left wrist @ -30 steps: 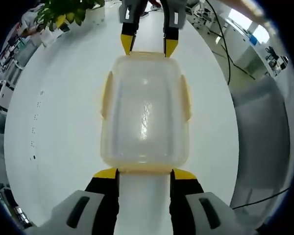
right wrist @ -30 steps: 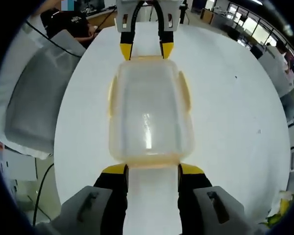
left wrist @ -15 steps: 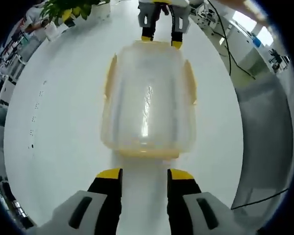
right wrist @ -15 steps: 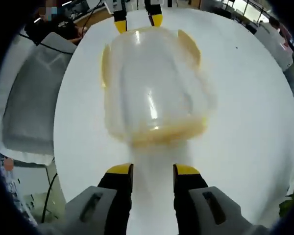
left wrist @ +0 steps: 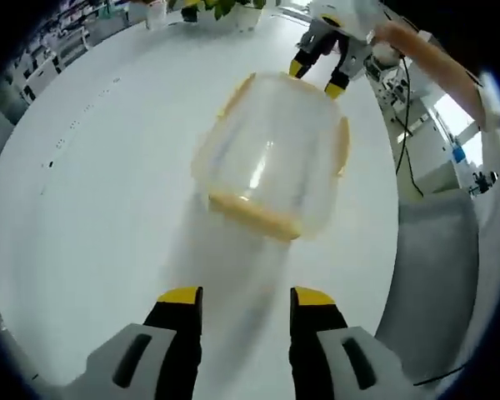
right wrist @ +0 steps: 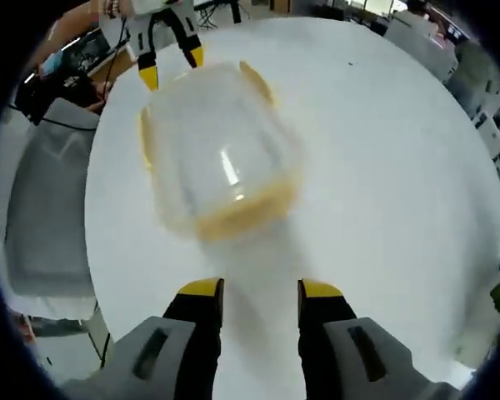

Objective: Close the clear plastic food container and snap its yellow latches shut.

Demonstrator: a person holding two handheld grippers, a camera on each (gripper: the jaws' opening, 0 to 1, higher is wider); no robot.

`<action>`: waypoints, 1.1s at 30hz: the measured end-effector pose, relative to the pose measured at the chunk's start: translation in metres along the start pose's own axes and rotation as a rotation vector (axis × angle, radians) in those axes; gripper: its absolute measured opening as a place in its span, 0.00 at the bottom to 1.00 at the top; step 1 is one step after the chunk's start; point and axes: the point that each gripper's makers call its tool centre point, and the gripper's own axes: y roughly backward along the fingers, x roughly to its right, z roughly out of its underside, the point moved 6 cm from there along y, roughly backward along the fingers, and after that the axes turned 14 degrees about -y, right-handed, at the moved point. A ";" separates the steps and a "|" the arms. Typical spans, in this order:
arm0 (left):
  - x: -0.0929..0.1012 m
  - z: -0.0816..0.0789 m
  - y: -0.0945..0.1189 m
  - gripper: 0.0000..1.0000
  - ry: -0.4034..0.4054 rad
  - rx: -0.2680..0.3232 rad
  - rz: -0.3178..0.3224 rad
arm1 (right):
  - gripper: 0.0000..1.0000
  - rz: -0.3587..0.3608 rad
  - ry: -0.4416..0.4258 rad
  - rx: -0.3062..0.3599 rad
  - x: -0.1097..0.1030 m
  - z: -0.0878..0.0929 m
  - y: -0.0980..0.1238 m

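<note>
The clear plastic food container [left wrist: 271, 158] stands with its lid on in the middle of a round white table [left wrist: 92, 183], blurred by motion. Yellow latches run along its edges, one at the near end [left wrist: 252, 213]; how they sit is too blurred to tell. My left gripper [left wrist: 246, 298] is open and empty, well short of the container. Beyond the far end, my right gripper [left wrist: 317, 77] hangs open in a person's hand. In the right gripper view the container [right wrist: 217, 146] lies ahead of the open, empty right gripper [right wrist: 261, 290], with the left gripper [right wrist: 172, 68] past it.
A grey chair [left wrist: 433, 250] stands at the table's edge, seen again in the right gripper view as the chair [right wrist: 42, 208]. Potted plants [left wrist: 221, 7] sit at the table's far rim. Desks and cables lie beyond the table.
Both grippers have drawn back from the container's ends, where their tips were a second ago. Both views have swung and tilted, so the container now looks turned and blurred.
</note>
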 end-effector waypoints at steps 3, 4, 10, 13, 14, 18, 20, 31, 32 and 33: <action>0.002 0.006 0.011 0.41 0.005 -0.033 0.008 | 0.30 0.072 -0.128 0.010 0.011 0.003 0.005; 0.003 0.006 0.015 0.43 0.026 -0.024 0.007 | 0.30 0.086 -0.169 0.010 0.014 0.004 0.006; -0.004 -0.013 0.037 0.46 0.375 0.155 -0.005 | 0.37 0.114 -0.386 0.063 0.026 0.005 0.022; -0.006 -0.020 0.045 0.46 0.573 0.207 -0.011 | 0.38 0.068 -0.516 0.142 0.019 -0.005 0.035; -0.005 -0.026 0.047 0.46 0.651 0.243 0.000 | 0.38 0.045 -0.554 0.169 0.017 -0.009 0.038; -0.002 -0.040 0.047 0.46 0.825 0.331 0.009 | 0.41 -0.091 -0.734 0.298 0.003 -0.029 0.051; -0.001 -0.049 0.046 0.46 0.933 0.386 0.021 | 0.42 -0.141 -0.782 0.319 -0.005 -0.033 0.053; 0.000 -0.073 0.029 0.57 1.091 0.437 0.036 | 0.46 -0.256 -0.891 0.290 -0.032 -0.044 0.033; 0.000 -0.074 0.027 0.57 1.095 0.435 0.034 | 0.46 -0.247 -0.873 0.273 -0.033 -0.044 0.030; 0.001 -0.074 0.025 0.59 1.094 0.429 0.031 | 0.48 -0.233 -0.856 0.258 -0.035 -0.043 0.026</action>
